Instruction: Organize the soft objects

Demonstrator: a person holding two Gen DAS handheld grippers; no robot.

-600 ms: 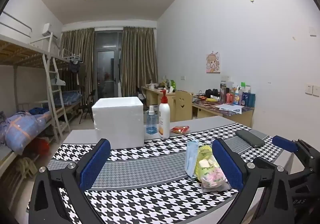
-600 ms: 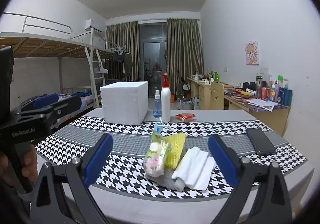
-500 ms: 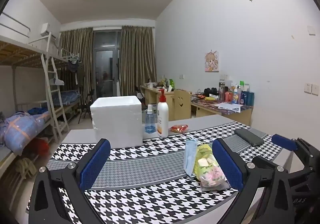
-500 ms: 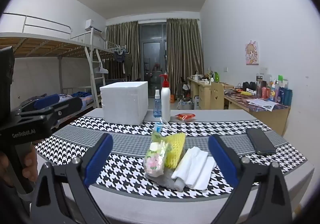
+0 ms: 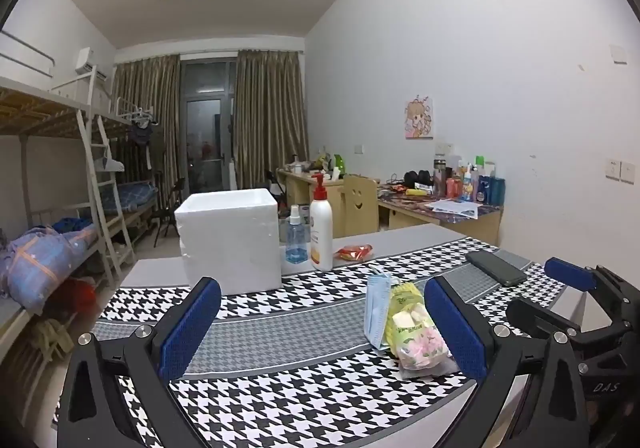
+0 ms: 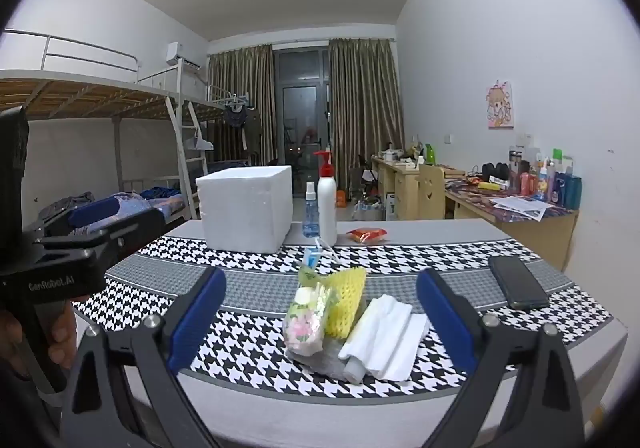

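Both wrist cams low, facing table [image 5: 280, 332].

Cloth [image 5: 280, 332] bare left of pile [image 6: 340, 316]; foam box [image 6: 246, 208] behind.

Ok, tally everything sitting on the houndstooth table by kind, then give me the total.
Soft items in the pile: 4 (face mask, marshmallow bag, yellow foam net, white cloths)
Bottles: 2
Foam box: 1
Phone: 1
Red packet: 1
Total: 9
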